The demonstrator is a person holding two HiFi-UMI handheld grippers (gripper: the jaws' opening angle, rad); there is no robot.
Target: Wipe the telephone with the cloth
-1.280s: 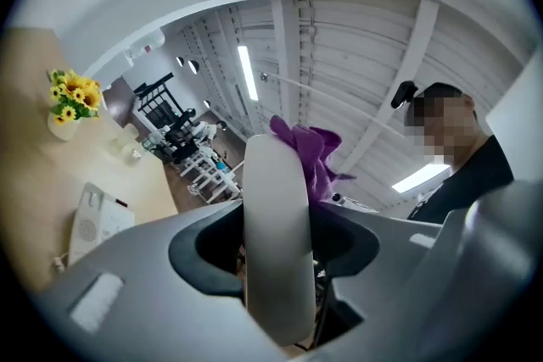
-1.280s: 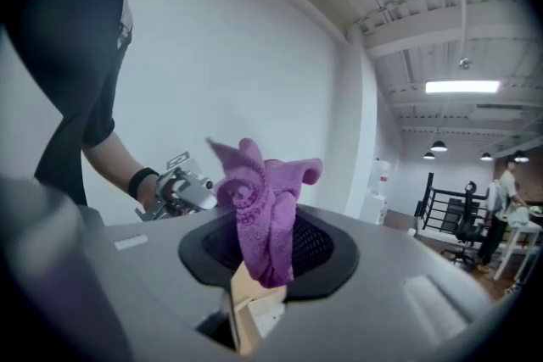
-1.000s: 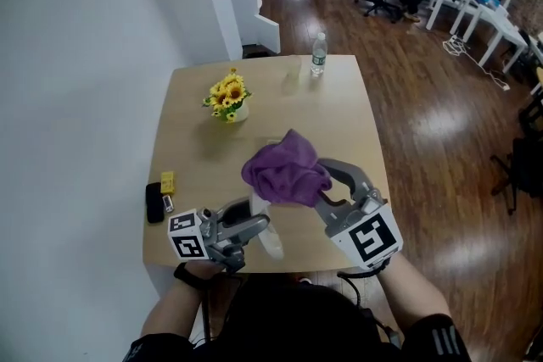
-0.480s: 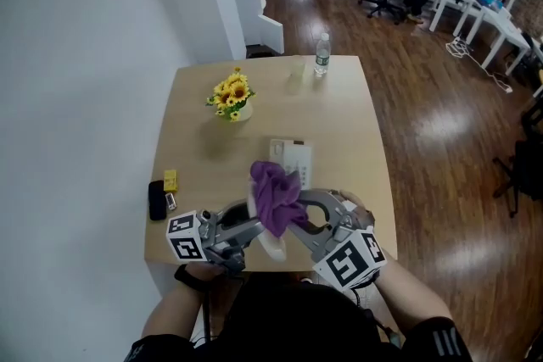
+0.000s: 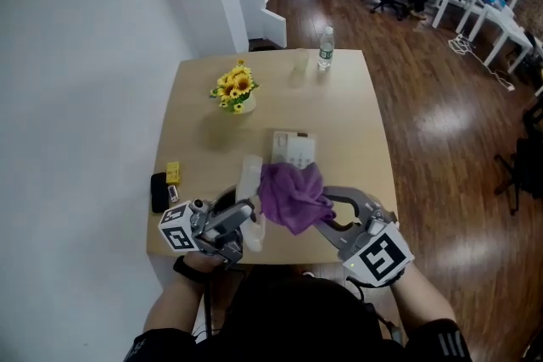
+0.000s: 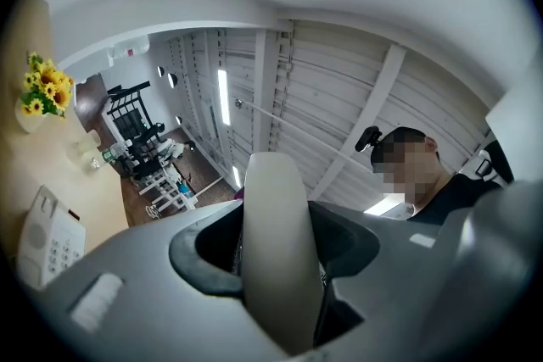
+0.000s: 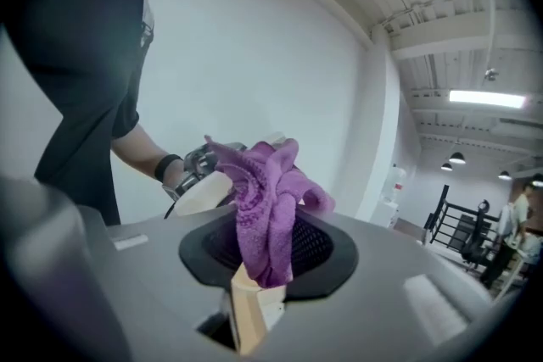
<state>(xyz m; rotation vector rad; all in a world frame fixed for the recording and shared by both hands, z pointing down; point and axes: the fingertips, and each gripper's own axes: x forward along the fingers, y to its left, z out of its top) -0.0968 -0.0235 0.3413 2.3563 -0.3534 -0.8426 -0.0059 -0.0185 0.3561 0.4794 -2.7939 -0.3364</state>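
Note:
In the head view my left gripper [image 5: 245, 217] is shut on the cream telephone handset [image 5: 249, 197], which it holds tilted up above the table's near edge. In the left gripper view the handset [image 6: 277, 242] fills the gap between the jaws of that gripper [image 6: 277, 271]. My right gripper [image 5: 319, 211] is shut on a bunched purple cloth [image 5: 293, 195], which rests against the handset's right side. In the right gripper view the cloth [image 7: 265, 203] hangs from that gripper [image 7: 263, 267], with the handset [image 7: 206, 192] just behind it. The telephone base [image 5: 293, 150] lies on the table beyond.
On the wooden table [image 5: 356, 123] stand a small vase of yellow flowers [image 5: 237, 89] at the far left and a water bottle [image 5: 327, 48] at the far edge. A black object [image 5: 159, 192] and a yellow block [image 5: 173, 173] lie at the left edge. Wood floor lies to the right.
The cloth came down from mid-air toward me onto the handset, then slid a little right. The left gripper raised and tilted the handset up, away from me.

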